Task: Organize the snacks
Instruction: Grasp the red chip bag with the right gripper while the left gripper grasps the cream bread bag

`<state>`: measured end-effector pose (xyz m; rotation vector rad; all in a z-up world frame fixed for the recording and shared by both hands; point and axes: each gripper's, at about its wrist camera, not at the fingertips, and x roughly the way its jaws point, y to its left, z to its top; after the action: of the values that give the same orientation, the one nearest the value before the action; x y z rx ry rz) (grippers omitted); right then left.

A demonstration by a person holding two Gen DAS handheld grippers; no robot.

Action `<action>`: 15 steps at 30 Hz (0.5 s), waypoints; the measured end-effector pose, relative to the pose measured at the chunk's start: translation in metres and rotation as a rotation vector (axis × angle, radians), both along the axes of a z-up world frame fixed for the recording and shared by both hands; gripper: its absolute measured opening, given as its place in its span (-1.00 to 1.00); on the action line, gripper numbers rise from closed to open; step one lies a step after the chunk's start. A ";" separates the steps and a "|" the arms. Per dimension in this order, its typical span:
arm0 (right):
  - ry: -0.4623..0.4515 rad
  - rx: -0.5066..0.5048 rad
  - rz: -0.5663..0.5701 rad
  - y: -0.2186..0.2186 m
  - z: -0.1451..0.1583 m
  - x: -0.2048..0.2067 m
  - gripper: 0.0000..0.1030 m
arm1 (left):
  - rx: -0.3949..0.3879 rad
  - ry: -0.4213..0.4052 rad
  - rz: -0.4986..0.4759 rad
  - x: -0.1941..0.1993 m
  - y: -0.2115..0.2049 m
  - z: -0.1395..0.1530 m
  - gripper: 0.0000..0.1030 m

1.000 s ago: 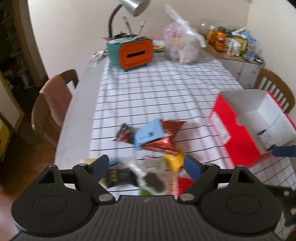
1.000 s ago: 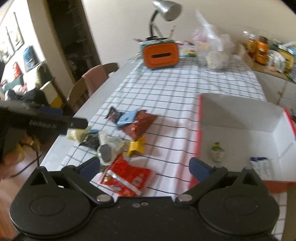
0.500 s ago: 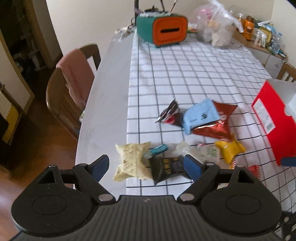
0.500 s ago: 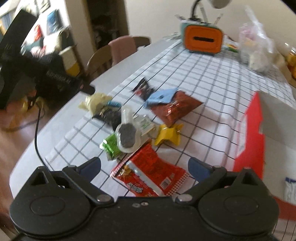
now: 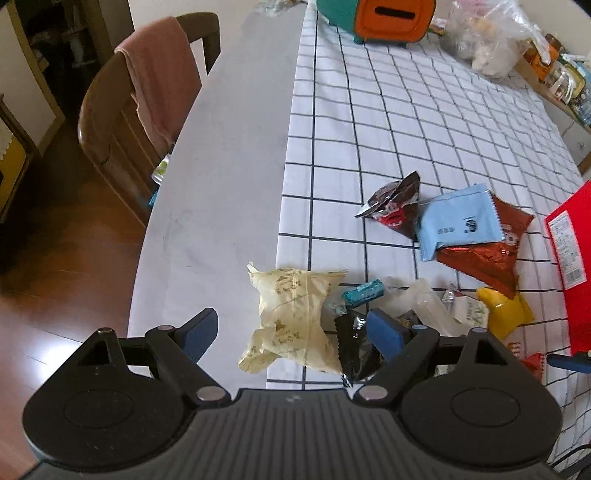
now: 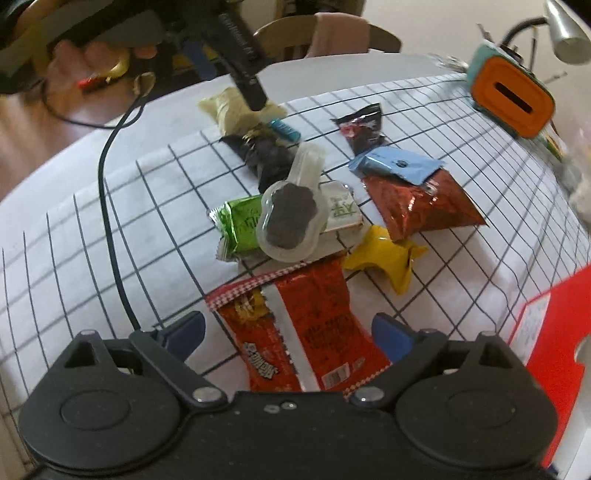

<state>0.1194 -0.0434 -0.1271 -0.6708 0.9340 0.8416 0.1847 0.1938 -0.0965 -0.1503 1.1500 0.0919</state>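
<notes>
Snack packets lie in a heap on the checked tablecloth (image 5: 369, 122). My left gripper (image 5: 291, 332) points steeply down and is open, with a cream packet (image 5: 291, 314) between its fingers and a black packet (image 5: 354, 343) by the right finger. My right gripper (image 6: 288, 334) hangs over a red snack bag (image 6: 295, 332). Its jaws are closing, with the bag between them and the pads clear of it. Beyond lie a clear pack with a dark cookie (image 6: 291, 218), a green packet (image 6: 240, 225), a yellow packet (image 6: 384, 258) and a red-brown foil bag (image 6: 417, 206). The red box (image 6: 554, 332) stands at the right.
A chair draped with a pink cloth (image 5: 147, 92) stands at the table's left edge. An orange and teal tissue box (image 5: 384, 14) and a clear plastic bag (image 5: 491, 37) sit at the far end. A black cable (image 6: 110, 206) runs across the cloth.
Both grippers have come down closer to the snack heap. The left one shifted left over the cream packet. The right one rolled and moved from the box side over the red bag.
</notes>
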 end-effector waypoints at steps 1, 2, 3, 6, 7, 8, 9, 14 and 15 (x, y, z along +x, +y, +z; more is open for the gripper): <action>0.009 -0.004 0.004 0.001 -0.002 0.001 0.89 | 0.001 0.006 0.003 0.001 0.001 -0.003 0.71; 0.021 -0.009 0.007 0.002 -0.005 0.004 0.89 | -0.005 0.012 0.005 0.003 0.001 -0.005 0.71; 0.030 -0.017 0.010 0.003 -0.008 0.005 0.89 | -0.012 0.021 0.011 0.004 0.002 -0.008 0.71; 0.020 -0.035 0.018 0.007 -0.013 0.006 0.89 | -0.029 0.036 0.031 0.008 0.005 -0.014 0.71; 0.021 -0.036 0.019 0.007 -0.014 0.006 0.87 | -0.030 0.036 0.037 0.008 0.006 -0.015 0.70; 0.019 -0.036 0.017 0.008 -0.014 0.007 0.86 | -0.034 0.038 0.041 0.009 0.007 -0.016 0.70; 0.015 -0.037 0.013 0.008 -0.015 0.007 0.82 | -0.036 0.041 0.046 0.010 0.008 -0.017 0.70; -0.002 -0.030 0.007 0.009 -0.018 0.008 0.69 | -0.045 0.038 0.056 0.012 0.010 -0.020 0.53; -0.007 -0.026 0.008 0.009 -0.018 0.007 0.65 | -0.047 0.040 0.052 0.013 0.008 -0.021 0.48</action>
<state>0.1263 -0.0346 -0.1447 -0.7000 0.9374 0.8347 0.1977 0.2022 -0.1173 -0.2208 1.1887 0.1143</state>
